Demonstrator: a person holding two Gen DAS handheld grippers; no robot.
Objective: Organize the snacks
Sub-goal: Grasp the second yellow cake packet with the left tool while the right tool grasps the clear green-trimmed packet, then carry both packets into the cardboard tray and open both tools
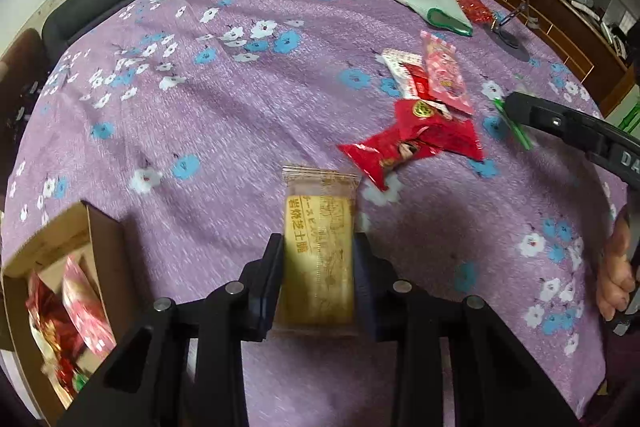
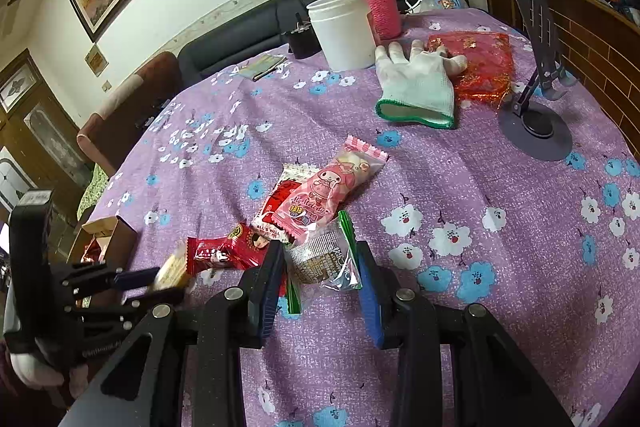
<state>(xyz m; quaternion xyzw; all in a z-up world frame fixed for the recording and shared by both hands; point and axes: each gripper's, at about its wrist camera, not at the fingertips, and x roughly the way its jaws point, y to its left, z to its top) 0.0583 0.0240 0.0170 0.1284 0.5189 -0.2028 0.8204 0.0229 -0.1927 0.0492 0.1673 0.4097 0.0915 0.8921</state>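
My left gripper (image 1: 320, 251) is shut on a yellow biscuit packet (image 1: 318, 199), which stands upright between the pads just above the purple flowered tablecloth (image 1: 240, 131). The right wrist view shows the same gripper (image 2: 160, 283) and packet (image 2: 174, 269) at lower left. My right gripper (image 2: 320, 251) is shut on a silver packet with green edges (image 2: 324, 259). Loose on the cloth lie red packets (image 1: 412, 139) and a pink cartoon packet (image 2: 332, 191). An open cardboard box (image 1: 104, 239) at the left edge holds several snacks.
At the back stand a white jar (image 2: 344, 31) and a flask in a pink knit sleeve (image 2: 376, 3). A white glove (image 2: 416, 87) lies on a red bag (image 2: 476, 67). A phone stand (image 2: 536, 131) is at the right. A person's hand (image 1: 616, 267) grips the right tool.
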